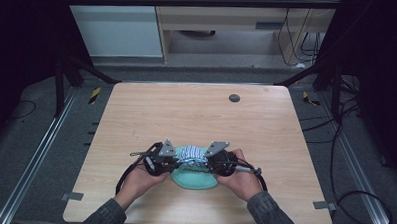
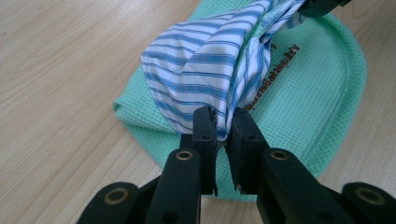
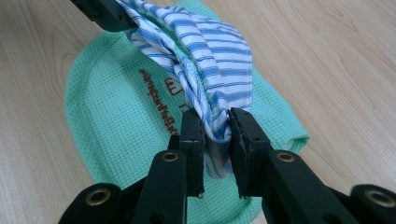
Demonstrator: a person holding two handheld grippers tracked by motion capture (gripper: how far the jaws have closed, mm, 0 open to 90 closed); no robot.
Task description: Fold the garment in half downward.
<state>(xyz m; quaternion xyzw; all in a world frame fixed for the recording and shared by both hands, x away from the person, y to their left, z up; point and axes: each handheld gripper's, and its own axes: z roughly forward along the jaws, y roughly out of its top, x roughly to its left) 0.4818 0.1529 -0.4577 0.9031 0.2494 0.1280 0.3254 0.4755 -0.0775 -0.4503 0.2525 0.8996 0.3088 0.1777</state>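
Note:
A blue-and-white striped cloth (image 1: 191, 153) is stretched between my two grippers just above a green waffle-weave cloth (image 1: 194, 179) that lies flat near the table's front edge. My left gripper (image 2: 225, 125) is shut on one bunched end of the striped cloth (image 2: 205, 70). At the other end my right gripper (image 3: 215, 126) is shut on the striped cloth (image 3: 219, 60). The green cloth (image 2: 308, 93) carries a line of brown lettering and spreads under both grippers, also seen as the green cloth (image 3: 116, 126). In the high view the left gripper (image 1: 177, 160) and right gripper (image 1: 207, 162) face each other closely.
The wooden table (image 1: 196, 117) has a small dark round cap (image 1: 234, 97) near its far edge. Black frame bars and cables surround the table on the floor. Two hands and grey sleeves come in from the bottom edge.

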